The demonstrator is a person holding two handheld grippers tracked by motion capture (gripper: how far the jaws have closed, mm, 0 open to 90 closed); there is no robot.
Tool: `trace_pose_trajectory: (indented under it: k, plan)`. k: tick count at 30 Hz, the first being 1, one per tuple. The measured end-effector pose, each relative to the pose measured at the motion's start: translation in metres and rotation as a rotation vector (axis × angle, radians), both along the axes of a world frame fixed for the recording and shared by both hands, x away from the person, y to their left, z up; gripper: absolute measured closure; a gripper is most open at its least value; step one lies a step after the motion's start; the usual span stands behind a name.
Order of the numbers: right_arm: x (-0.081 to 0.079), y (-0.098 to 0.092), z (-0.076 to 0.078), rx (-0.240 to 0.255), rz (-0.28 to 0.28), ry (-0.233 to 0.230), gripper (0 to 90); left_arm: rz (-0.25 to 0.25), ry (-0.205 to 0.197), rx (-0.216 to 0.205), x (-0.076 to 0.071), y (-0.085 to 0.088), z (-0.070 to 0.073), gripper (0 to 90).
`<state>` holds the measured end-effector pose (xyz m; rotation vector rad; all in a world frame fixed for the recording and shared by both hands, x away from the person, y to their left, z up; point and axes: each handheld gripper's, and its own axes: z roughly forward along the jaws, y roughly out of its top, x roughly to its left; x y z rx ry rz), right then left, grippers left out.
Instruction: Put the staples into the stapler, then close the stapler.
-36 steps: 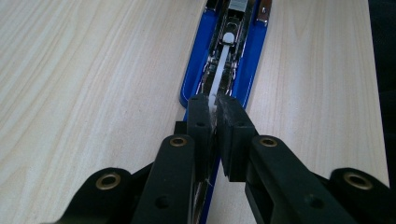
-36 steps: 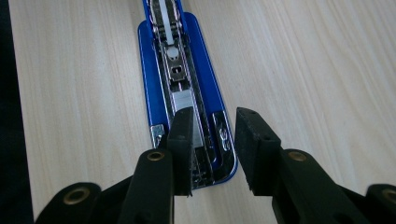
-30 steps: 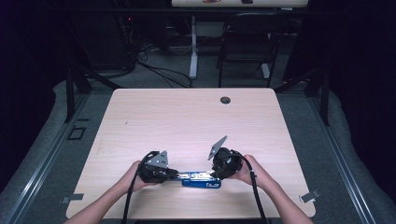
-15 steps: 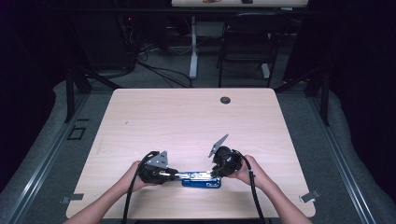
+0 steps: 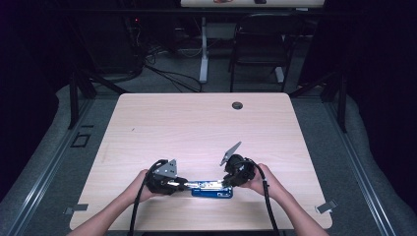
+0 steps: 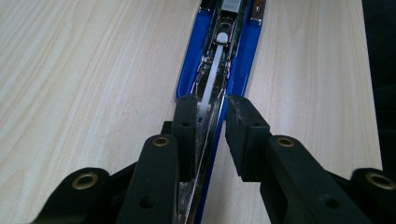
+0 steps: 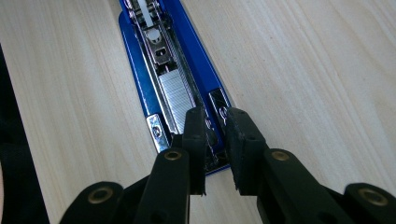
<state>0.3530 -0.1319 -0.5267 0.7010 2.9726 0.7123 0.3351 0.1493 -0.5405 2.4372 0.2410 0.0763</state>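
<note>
Left claw [image 5: 183, 184]: at the 7 o'clock part of the worktop [image 5: 196, 128], pointing toward 3 o'clock. In the left gripper view its jaws straddle the near end of the stapler [image 6: 219, 60]; a thin metal edge stands between the pads, and a slim gap shows at the right pad. The jaws have just been opening.
Stapler [image 5: 211, 189]: blue, lying flat near the worktop's 6 o'clock edge, between the two claws, opened out so the staple channel faces up.
Staple strip [image 7: 176, 93]: silver, seated in the channel, seen in the right gripper view.
Right claw [image 5: 226, 183]: at 5 o'clock, pointing toward 9 o'clock. Jaws narrowly apart around the stapler's metal end; whether the pads press cannot be told. The jaws have just been closing.
</note>
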Motion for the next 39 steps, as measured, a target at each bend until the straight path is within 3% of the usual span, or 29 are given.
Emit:
trace_pose_trajectory:
  k: [9,13,17,21,22,26,33,39]
  plan:
    - [0.0,0.0,0.0,-0.002,0.003,-0.008,77.9,-0.014,0.006,-0.009,-0.001,0.0,0.0,69.2]
    - [-0.001,0.002,0.0,-0.004,0.011,-0.017,77.0,0.015,-0.012,-0.002,0.0,0.002,0.002,60.9]
    - [-0.001,0.006,0.0,-0.007,0.021,-0.026,77.2,0.027,-0.012,-0.001,0.0,0.003,0.0,60.9]
    - [-0.001,0.006,0.0,-0.002,0.019,-0.023,77.2,0.027,-0.01,0.014,0.0,0.001,-0.002,57.3]
    - [-0.001,0.005,0.0,-0.002,0.018,-0.022,77.1,0.027,-0.007,0.035,0.0,0.0,-0.004,55.2]
    - [-0.001,0.005,0.001,-0.018,0.024,-0.032,76.8,0.024,0.004,0.062,0.001,0.0,-0.005,55.5]
    - [-0.004,0.008,0.004,0.018,0.025,-0.039,74.6,0.028,0.015,0.073,0.003,0.002,-0.008,55.5]
    - [-0.011,0.025,0.012,0.089,0.056,-0.086,77.4,0.051,0.017,0.091,0.003,0.01,-0.01,52.2]
